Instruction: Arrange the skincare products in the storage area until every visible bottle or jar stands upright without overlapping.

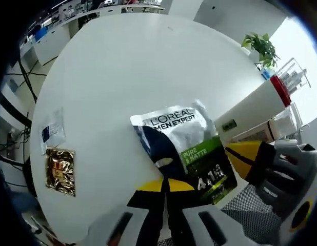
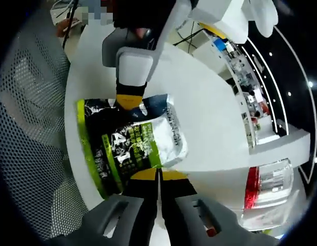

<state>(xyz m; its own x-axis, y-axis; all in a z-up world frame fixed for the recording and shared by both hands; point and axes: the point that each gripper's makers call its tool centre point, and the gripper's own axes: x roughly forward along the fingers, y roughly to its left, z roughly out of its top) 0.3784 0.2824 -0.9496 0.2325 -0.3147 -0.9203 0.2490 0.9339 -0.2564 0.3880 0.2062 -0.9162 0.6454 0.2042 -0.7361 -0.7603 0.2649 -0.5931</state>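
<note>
L'Oréal Men Expert sachet [image 1: 186,148] held above the white bench [image 1: 122,77], left gripper [image 1: 166,185] and right gripper [image 2: 158,175] each with jaws clamped on opposite edges. Step in hand: carrying the sachet; next, place it without overlapping the gold packet [image 1: 60,170].

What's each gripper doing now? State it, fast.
Left gripper: shut on the L'Oreal sachet.
Right gripper: shut on the same sachet's other edge.

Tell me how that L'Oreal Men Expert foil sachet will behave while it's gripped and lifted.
The sachet looks thin and crinkled, so it will probably flop and bend rather than hold shape. It seems flat and light, likely easy to lift. Its glossy foil may slip between the left gripper and the right gripper, both pinching its edges.
</note>
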